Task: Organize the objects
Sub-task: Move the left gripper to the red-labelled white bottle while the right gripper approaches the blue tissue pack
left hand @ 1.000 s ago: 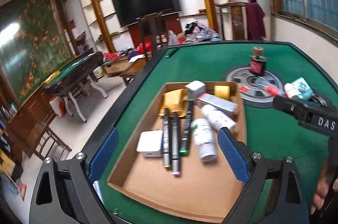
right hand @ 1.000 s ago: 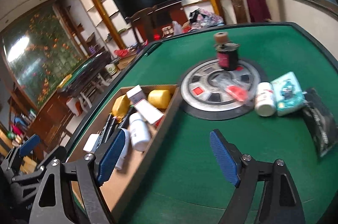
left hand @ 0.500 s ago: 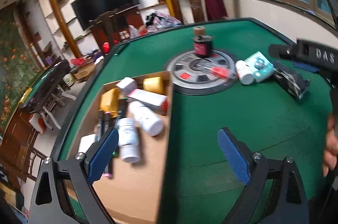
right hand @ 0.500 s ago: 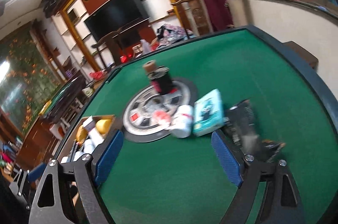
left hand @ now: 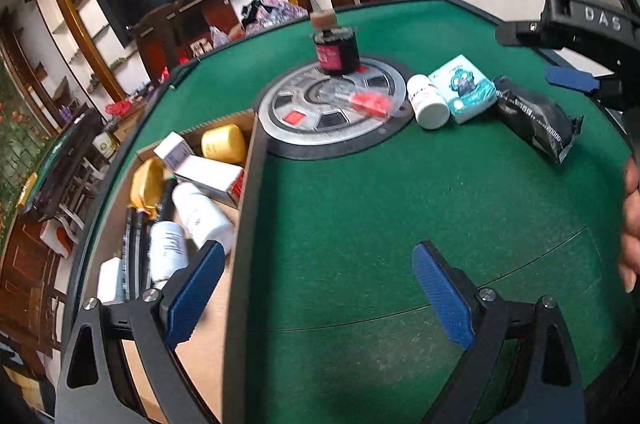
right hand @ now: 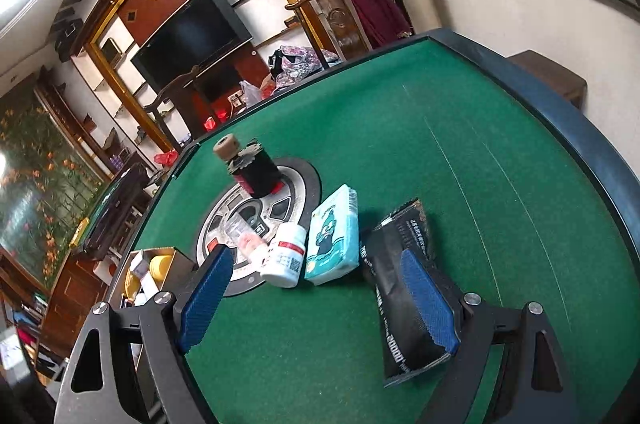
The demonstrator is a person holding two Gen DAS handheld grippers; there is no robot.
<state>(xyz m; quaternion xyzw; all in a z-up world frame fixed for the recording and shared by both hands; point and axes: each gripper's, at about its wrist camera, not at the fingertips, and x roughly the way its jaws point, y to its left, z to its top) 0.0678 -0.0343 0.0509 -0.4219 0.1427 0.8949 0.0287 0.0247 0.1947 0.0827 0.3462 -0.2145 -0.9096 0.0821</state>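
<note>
The black foil pouch (right hand: 404, 288) is what I judge to be my next pick, the nearest of the loose things not yet in the cardboard tray (left hand: 240, 224). It lies flat on the green felt table (right hand: 480, 164), just beside a teal tissue pack (right hand: 332, 236), with a white pill bottle (right hand: 286, 258) on the pack's far side. A dark jar with a cork stopper (right hand: 252, 168) stands on the round centre plate (right hand: 296, 196), and a clear packet with something red inside (right hand: 246, 238) lies there too.

My right gripper (right hand: 316, 298) is spread wide and empty. Its right pad sits in front of the pouch, while the left pad is over by the plate's edge (so the tissue pack and bottle fall within the gap as well). I'm in the reach, not the grasp. What comes next, I think, is to shift right until only the pouch is between the fingers, drop to the felt, and close across its narrow width; the foil looks slippery and soft.

My left gripper (left hand: 316, 296) hangs open over bare felt beside the tray, holding nothing.
</note>
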